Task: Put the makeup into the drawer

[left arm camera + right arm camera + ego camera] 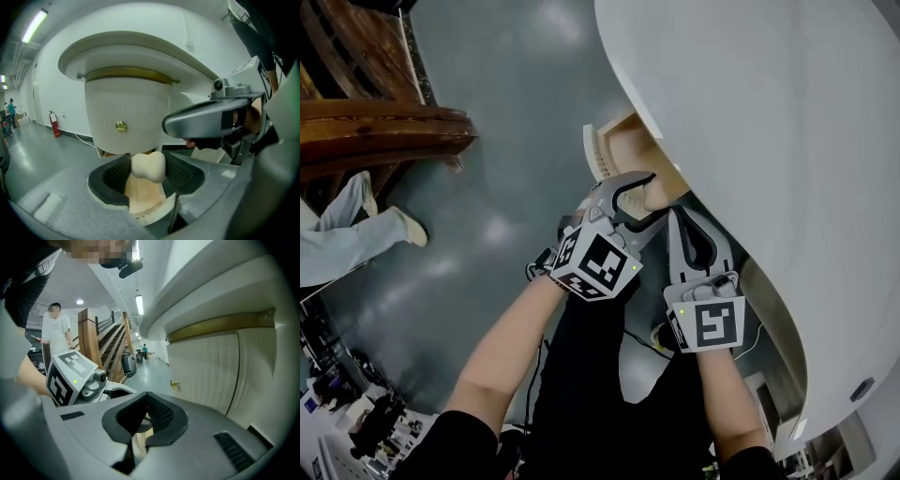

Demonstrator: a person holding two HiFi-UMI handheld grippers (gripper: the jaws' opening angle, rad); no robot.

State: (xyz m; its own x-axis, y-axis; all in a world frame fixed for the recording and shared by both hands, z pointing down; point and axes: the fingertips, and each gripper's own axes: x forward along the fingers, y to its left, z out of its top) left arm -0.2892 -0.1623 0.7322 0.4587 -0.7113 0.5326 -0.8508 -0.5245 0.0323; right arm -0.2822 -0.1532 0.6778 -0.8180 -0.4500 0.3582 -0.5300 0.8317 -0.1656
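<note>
A cream, rounded makeup sponge (150,169) sits between the black pads of my left gripper (149,165), which is shut on it. Just beneath and beyond it lies the open drawer (140,197) with a pale wooden floor. Seen from the head, the drawer (614,150) sticks out from under the white round table (769,112), and the left gripper (645,199) hangs at its near edge. My right gripper (686,220) is close beside it on the right. Its jaws (140,425) are shut, with nothing between them.
A white ribbed cabinet front with a brass knob (121,125) stands under the tabletop behind the drawer. A person in a white shirt (55,333) stands by a wooden staircase (101,343). Someone's legs (356,230) and dark wooden furniture (384,131) are at the left over grey floor.
</note>
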